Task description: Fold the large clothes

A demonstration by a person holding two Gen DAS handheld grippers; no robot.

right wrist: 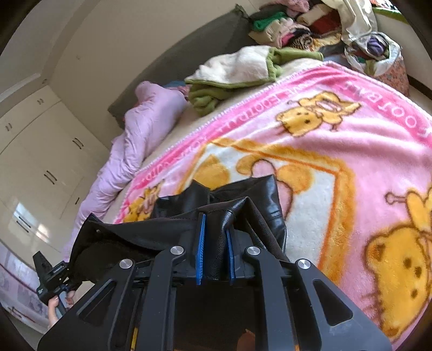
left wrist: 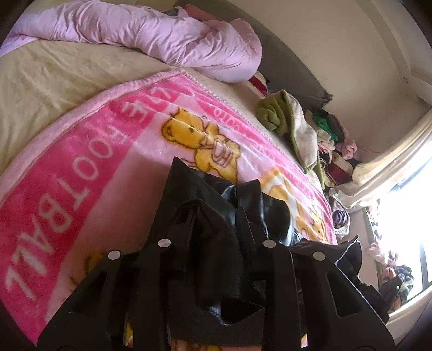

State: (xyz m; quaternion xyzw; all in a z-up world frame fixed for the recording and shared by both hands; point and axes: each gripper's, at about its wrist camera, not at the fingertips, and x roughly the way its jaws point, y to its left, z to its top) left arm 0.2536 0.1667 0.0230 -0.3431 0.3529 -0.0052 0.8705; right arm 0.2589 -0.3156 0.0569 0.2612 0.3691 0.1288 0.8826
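A black leather-like garment (left wrist: 213, 205) hangs bunched between both grippers above a pink bear-print blanket (left wrist: 89, 167) on the bed. My left gripper (left wrist: 216, 216) is shut on a thick fold of the garment, which hides its pads. My right gripper (right wrist: 214, 237) is shut on another edge of the garment (right wrist: 251, 199), the fabric pinched between its blue pads (right wrist: 200, 243). The garment stretches left from the right gripper to the left gripper (right wrist: 50, 272), seen at the lower left with the hand holding it.
A rumpled lilac duvet (left wrist: 151, 35) lies along the far side of the bed. A green and cream blanket (right wrist: 235, 73) and a heap of mixed clothes (right wrist: 305, 24) lie by the dark headboard (right wrist: 175, 56). White wardrobes (right wrist: 46, 151) stand beyond; a bright window (left wrist: 407, 205) is right.
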